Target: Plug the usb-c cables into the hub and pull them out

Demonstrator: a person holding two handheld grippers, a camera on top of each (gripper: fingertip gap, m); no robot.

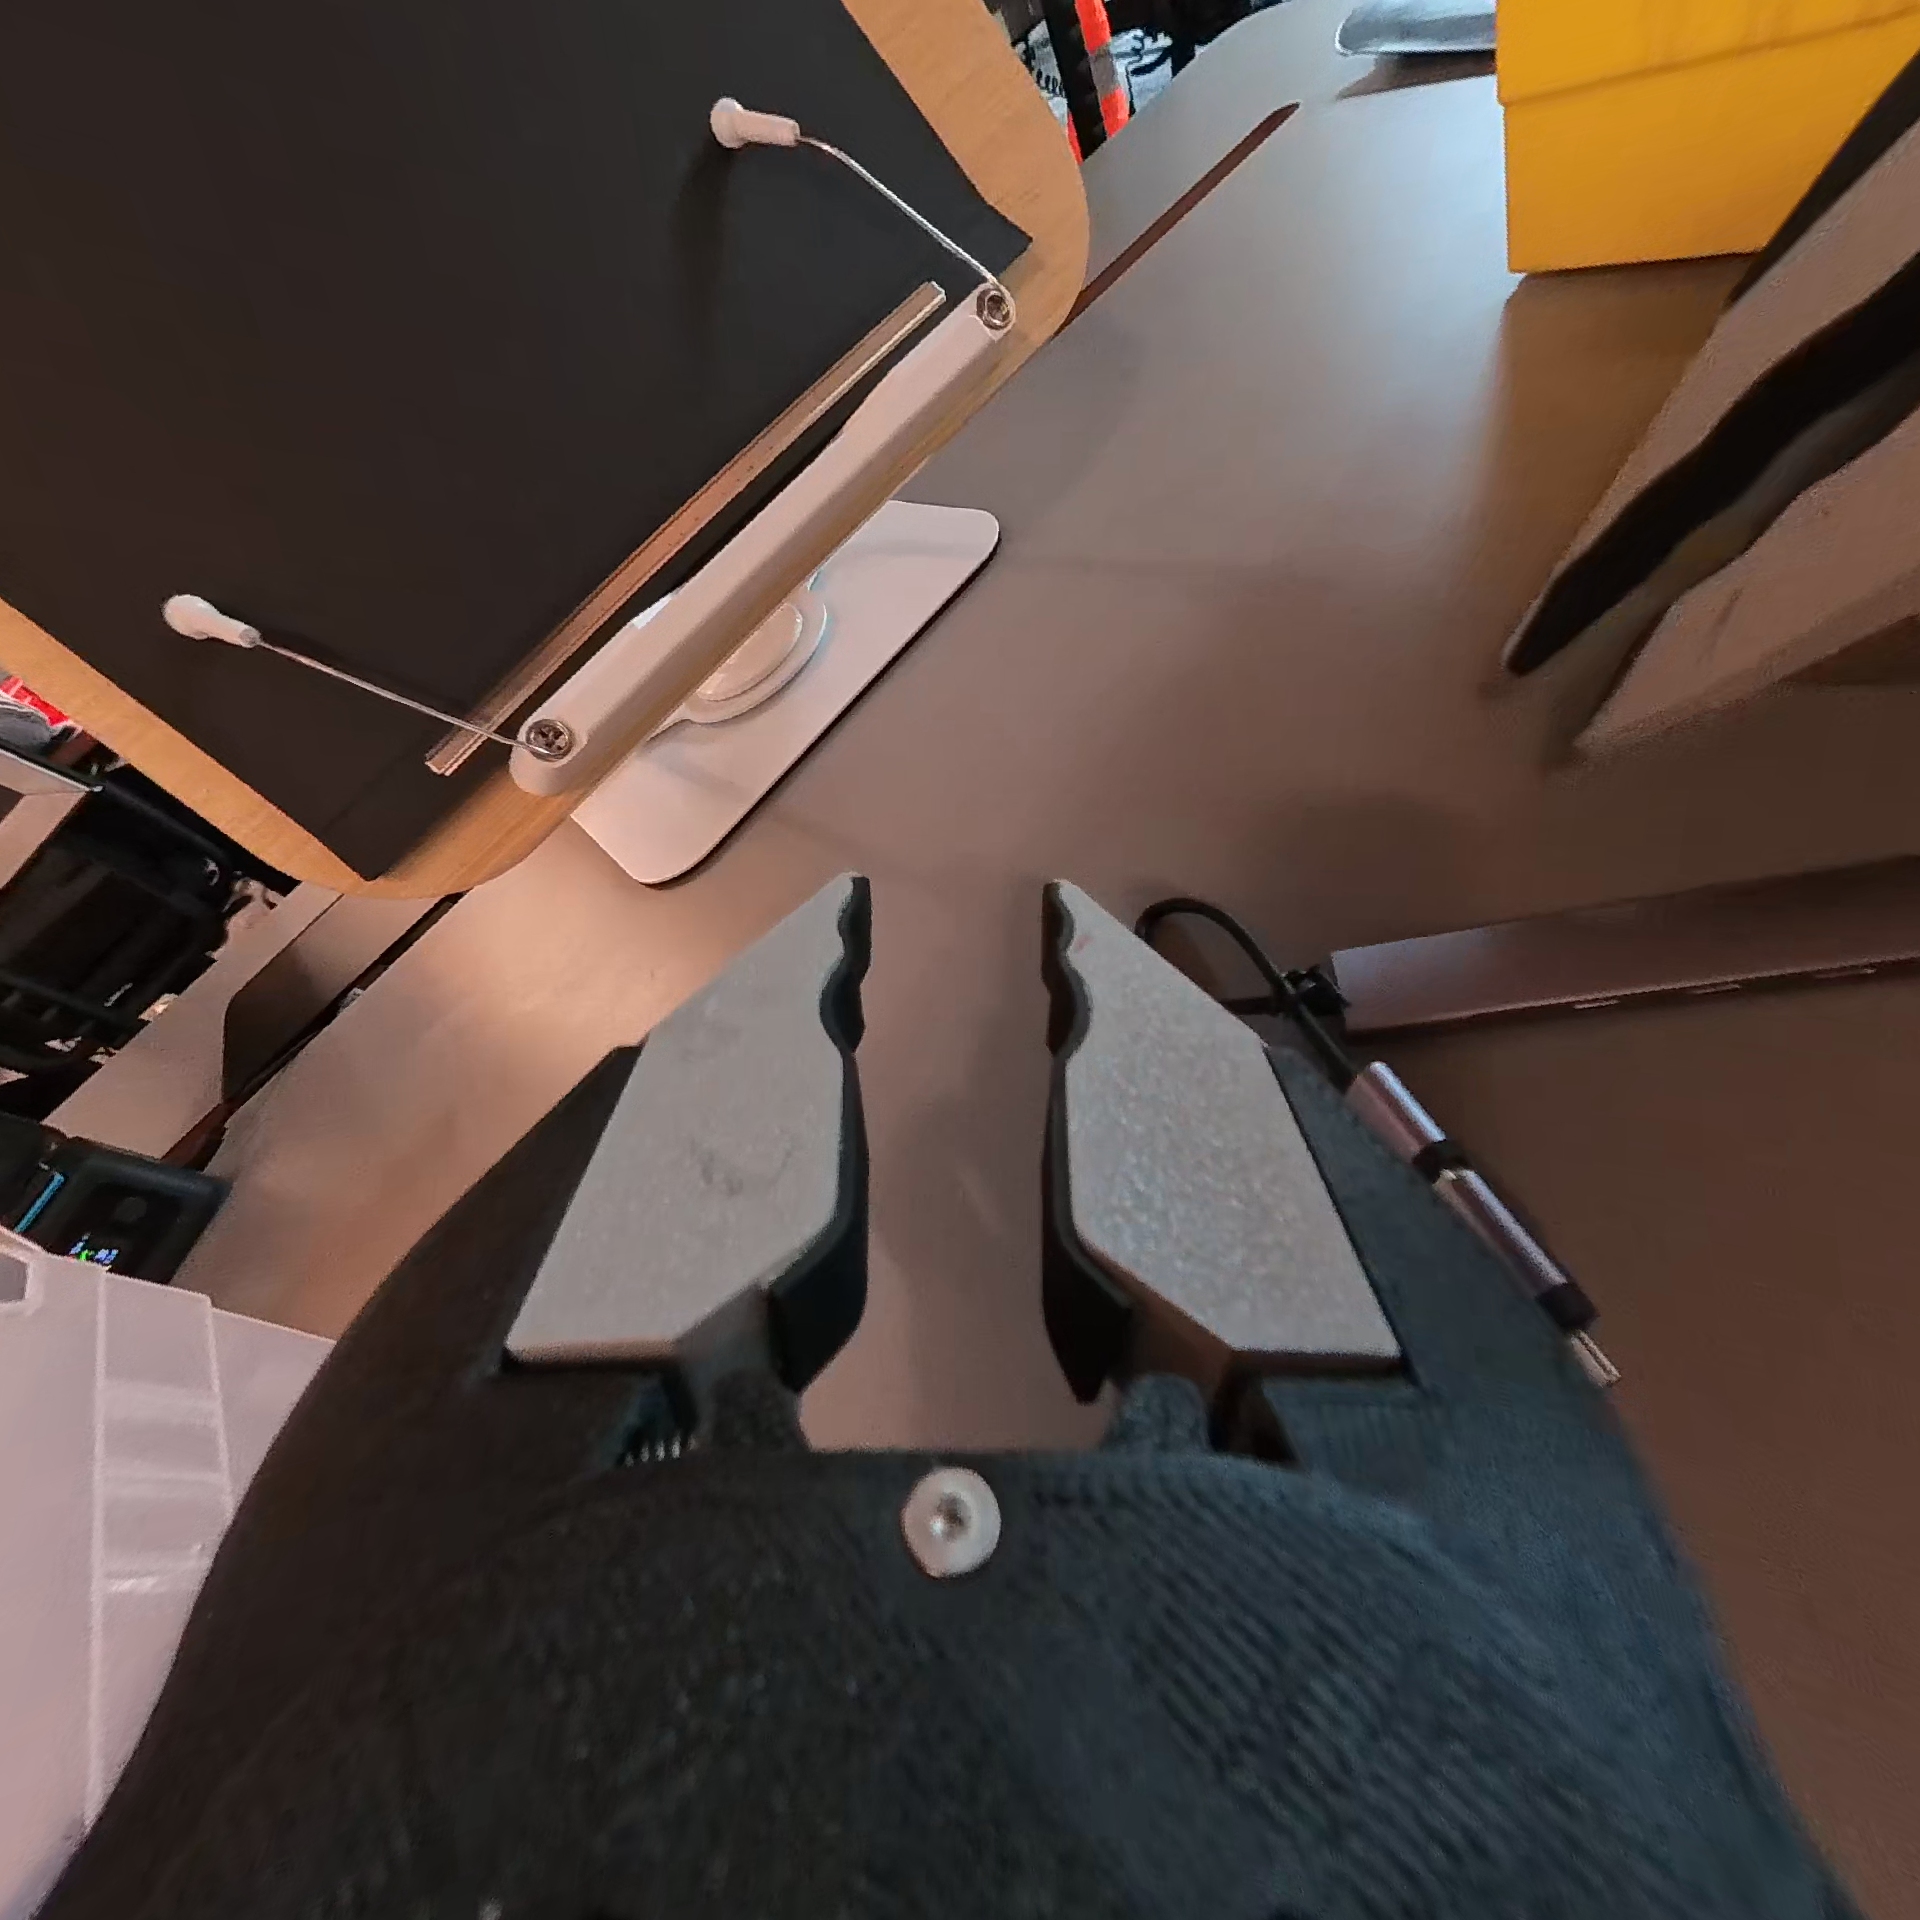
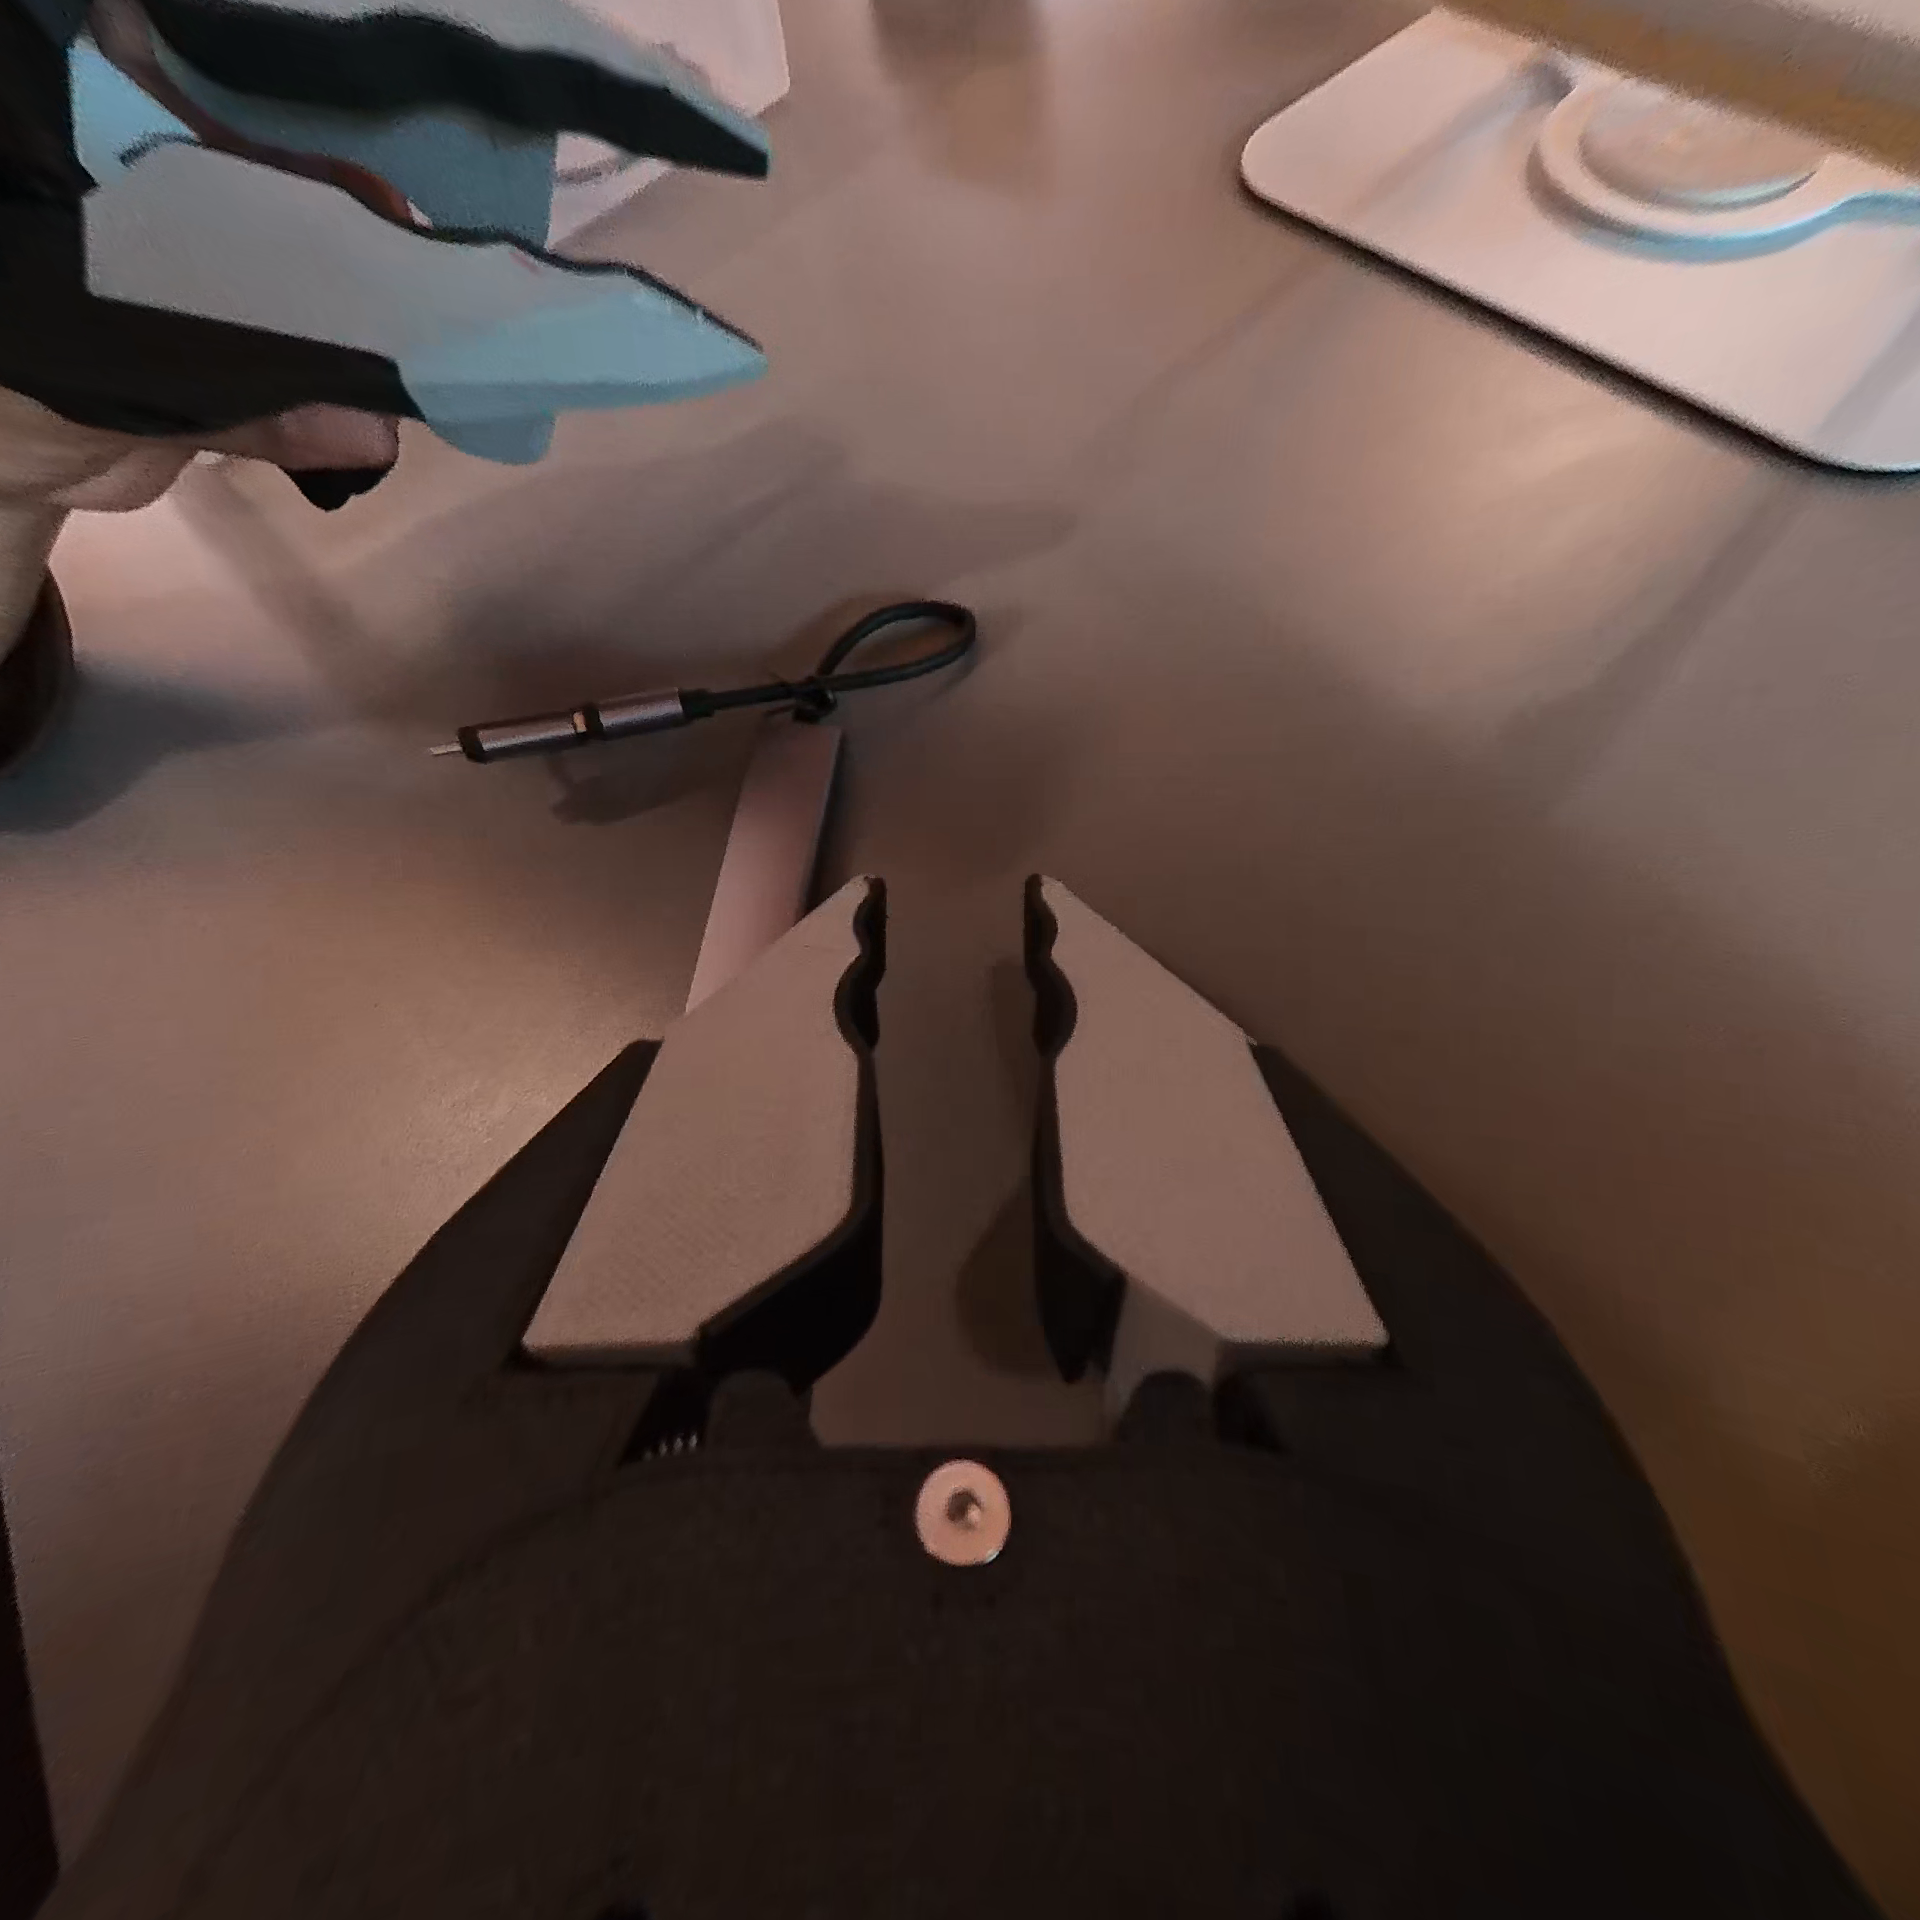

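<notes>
Basically both empty: left gripper [image 1: 956, 935] and right gripper [image 2: 954, 925] w/ jaws apart. Short usb-c cable [image 2: 665, 712] lies on tabletop [image 2: 1351, 831], touching the slim hub [image 2: 779, 831]. Probably light, floppy; best pinched on its stiff metal plug.

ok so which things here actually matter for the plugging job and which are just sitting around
For the job:
- usb-c cable, looped and tied, lying on the table
- flat hub, beside it
- left gripper and right gripper, both open and empty

Just lying about:
- wooden book stand
- yellow box
</notes>
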